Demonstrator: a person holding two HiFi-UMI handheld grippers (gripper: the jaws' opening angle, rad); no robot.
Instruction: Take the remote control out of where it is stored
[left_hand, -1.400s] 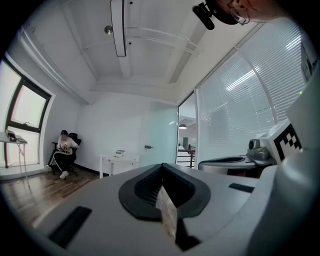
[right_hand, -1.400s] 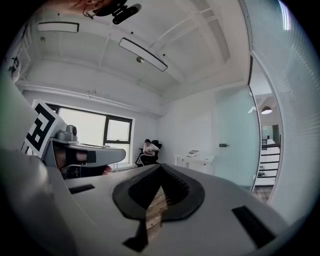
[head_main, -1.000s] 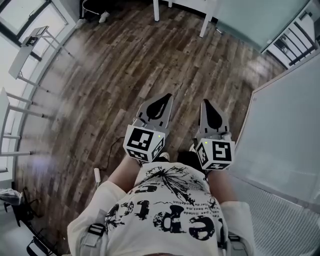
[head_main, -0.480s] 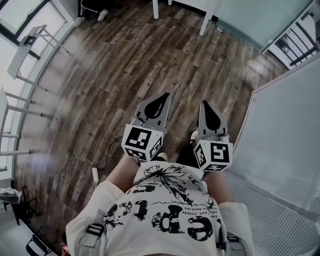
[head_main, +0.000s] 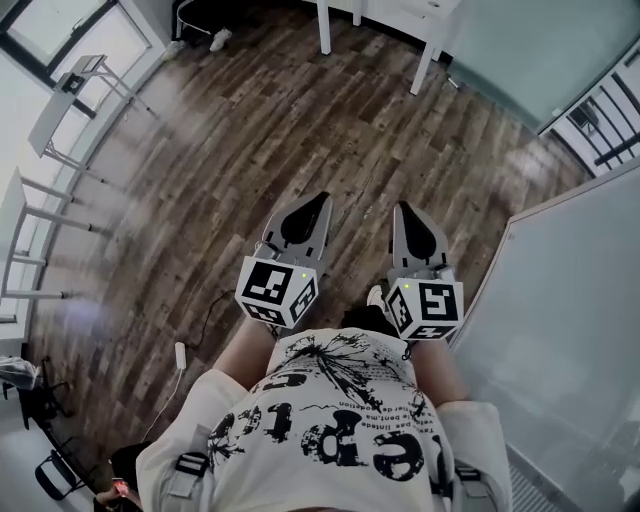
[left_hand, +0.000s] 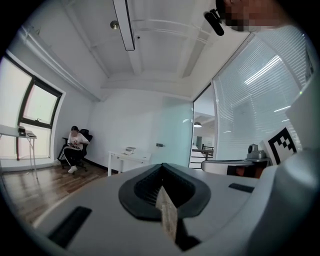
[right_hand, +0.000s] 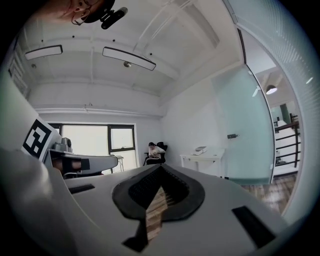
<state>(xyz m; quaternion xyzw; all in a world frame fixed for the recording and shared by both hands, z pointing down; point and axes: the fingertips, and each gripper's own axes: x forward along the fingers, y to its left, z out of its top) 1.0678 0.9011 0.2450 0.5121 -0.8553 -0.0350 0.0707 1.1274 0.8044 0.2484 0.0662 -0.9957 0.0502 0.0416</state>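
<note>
No remote control and no storage place shows in any view. In the head view both grippers are held level in front of the person's printed T-shirt (head_main: 330, 420), above the wooden floor (head_main: 300, 120). The left gripper (head_main: 320, 199) has its jaws together with nothing between them, and the same holds in the left gripper view (left_hand: 161, 166). The right gripper (head_main: 402, 208) is beside it, also with jaws together and empty, as the right gripper view (right_hand: 160, 168) shows. Both point across the room toward a white wall.
A white table (head_main: 400, 15) stands ahead and shows again as a white table (left_hand: 127, 156) in the left gripper view. A seated person (left_hand: 74, 144) is by the window. A white partition (head_main: 570, 300) runs along the right. Narrow desks (head_main: 60, 100) line the left. A cable with a plug strip (head_main: 180, 354) lies on the floor.
The floor and the partition have slid back under the grippers and the white table has come closer. Both grippers keep the same pose, jaws together.
</note>
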